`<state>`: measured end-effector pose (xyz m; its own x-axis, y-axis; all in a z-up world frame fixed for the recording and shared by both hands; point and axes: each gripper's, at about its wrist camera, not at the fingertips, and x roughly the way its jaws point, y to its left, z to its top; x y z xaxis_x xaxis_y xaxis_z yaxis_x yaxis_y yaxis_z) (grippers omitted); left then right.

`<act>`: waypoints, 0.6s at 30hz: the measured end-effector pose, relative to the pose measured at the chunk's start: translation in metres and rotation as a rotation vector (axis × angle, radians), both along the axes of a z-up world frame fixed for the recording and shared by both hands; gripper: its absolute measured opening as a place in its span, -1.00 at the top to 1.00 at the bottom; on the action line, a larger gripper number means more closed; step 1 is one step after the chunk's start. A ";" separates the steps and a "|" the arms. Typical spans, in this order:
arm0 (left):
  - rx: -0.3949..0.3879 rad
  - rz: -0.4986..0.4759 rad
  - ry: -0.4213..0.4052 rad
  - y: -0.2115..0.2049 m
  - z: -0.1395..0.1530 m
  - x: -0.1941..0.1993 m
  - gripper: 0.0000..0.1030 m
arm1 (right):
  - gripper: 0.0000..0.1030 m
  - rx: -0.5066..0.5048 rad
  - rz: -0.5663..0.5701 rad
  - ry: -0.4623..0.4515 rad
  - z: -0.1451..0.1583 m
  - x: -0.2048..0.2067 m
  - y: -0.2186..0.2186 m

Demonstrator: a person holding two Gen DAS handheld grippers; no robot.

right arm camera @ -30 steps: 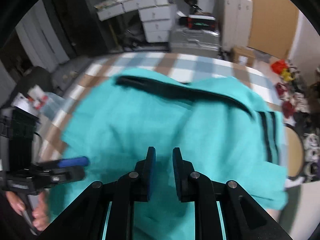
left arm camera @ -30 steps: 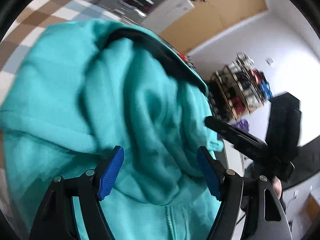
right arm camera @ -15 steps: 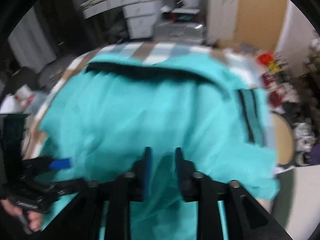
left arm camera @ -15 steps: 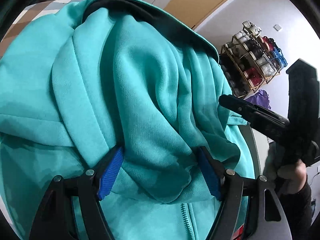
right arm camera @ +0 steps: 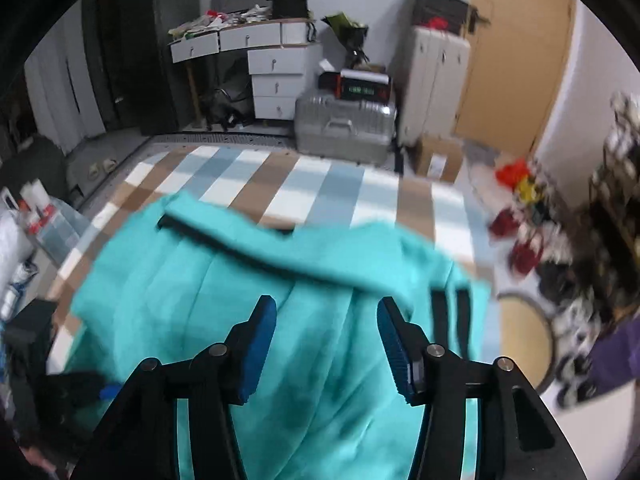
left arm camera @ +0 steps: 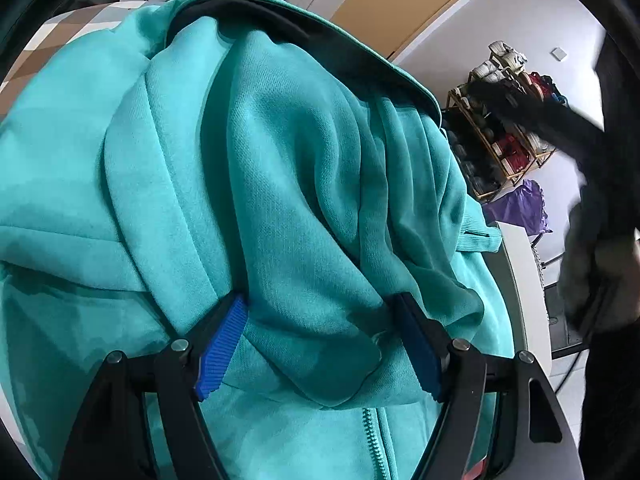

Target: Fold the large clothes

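Left wrist view: teal zip hoodie (left arm camera: 280, 184) heaped across nearly the whole frame, on a checked worktop (left arm camera: 60, 36) visible only at the upper left. Black-lined edge (left arm camera: 280, 24) arching along the top of the heap; zipper (left arm camera: 370, 440) running down at the bottom centre. Left gripper (left arm camera: 326, 344) with fingers (left arm camera: 222, 350) set wide, a thick fold of the fabric lying between them and bulging over both blue pads; whether the pads press on it or merely flank it cannot be told. Right gripper (left arm camera: 568, 128) blurred at the right edge, off the cloth, with a shoe rack (left arm camera: 504, 136) behind it.

Right wrist view: same hoodie (right arm camera: 248, 288) spread over the checked worktop (right arm camera: 304, 184), motion-blurred, two dark stripes (right arm camera: 448, 312) near its right edge. Right gripper (right arm camera: 326, 344) above the cloth, fingers (right arm camera: 262, 344) apart and opening, nothing pinched between them, only fabric seen below the gap. Left gripper (right arm camera: 92, 392) as a dark blur with a blue tip at the lower left edge of the garment. Silver case (right arm camera: 344, 128) and white drawers (right arm camera: 276, 80) beyond the worktop.
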<state>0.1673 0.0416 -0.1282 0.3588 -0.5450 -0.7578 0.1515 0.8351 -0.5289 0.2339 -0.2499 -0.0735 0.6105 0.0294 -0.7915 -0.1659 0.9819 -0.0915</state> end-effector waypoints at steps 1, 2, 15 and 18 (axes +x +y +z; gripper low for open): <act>0.002 -0.001 -0.002 0.000 0.000 0.000 -0.38 | -0.22 -0.049 0.014 0.001 -0.003 0.008 0.004; 0.002 0.000 -0.004 0.000 0.000 0.000 -0.38 | -0.39 -0.100 0.030 -0.001 -0.010 0.021 0.007; 0.008 -0.012 0.005 -0.006 0.000 0.003 -0.38 | 0.86 -0.265 0.162 0.028 -0.052 0.040 0.034; -0.004 -0.011 0.019 -0.006 -0.002 0.003 -0.38 | 0.86 -0.231 0.192 0.044 -0.049 0.023 0.030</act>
